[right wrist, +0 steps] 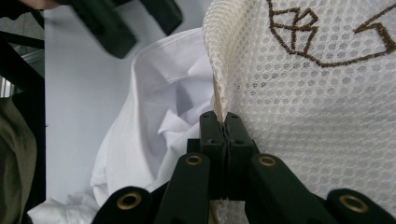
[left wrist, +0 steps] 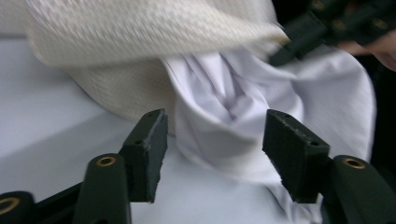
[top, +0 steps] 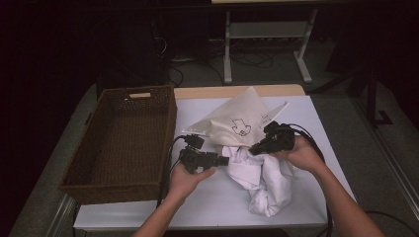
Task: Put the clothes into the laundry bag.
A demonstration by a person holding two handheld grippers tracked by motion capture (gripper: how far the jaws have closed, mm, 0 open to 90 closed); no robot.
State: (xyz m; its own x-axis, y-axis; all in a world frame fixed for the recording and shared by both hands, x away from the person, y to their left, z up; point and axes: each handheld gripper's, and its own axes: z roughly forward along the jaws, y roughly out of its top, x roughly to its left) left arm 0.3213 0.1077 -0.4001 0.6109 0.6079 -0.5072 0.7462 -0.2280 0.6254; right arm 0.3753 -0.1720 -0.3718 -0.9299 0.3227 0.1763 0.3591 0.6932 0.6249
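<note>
A: Which step is this?

B: Stuffing the white garment (top: 262,180) into the cream mesh bag (top: 236,121), I'd judge. The right gripper (top: 256,147) is clamped on the bag's rim, holding the mouth up off the desk (top: 207,200). The left gripper (top: 223,160) stands with its jaws apart, nothing pressed between them, pointed at the cloth.

A: Where does the garment lie?

B: Mid-desk, between the two hands. Its upper part sits in the bag's mouth; the rest trails toward the person in a crumpled heap. The wicker basket (top: 123,140) stands to the left, with nothing in it that I can see.

A: And the next move?

B: Probably the left gripper needs a fresh bite lower on the cloth, then a push inward, while the right keeps the rim lifted. Too shallow a pinch and the fabric may slip out.

A: What does each camera add?

B: The right gripper view shows the pinch itself: both jaws shut on the bag's seamed edge (right wrist: 217,100), the brown stitched design (right wrist: 327,37) beside it. The left gripper view shows the open pads (left wrist: 152,149) flanking a fold of the garment (left wrist: 224,116) without touching it, though blurred. The high view alone gives the layout: basket, desk edge, both forearms.
</note>
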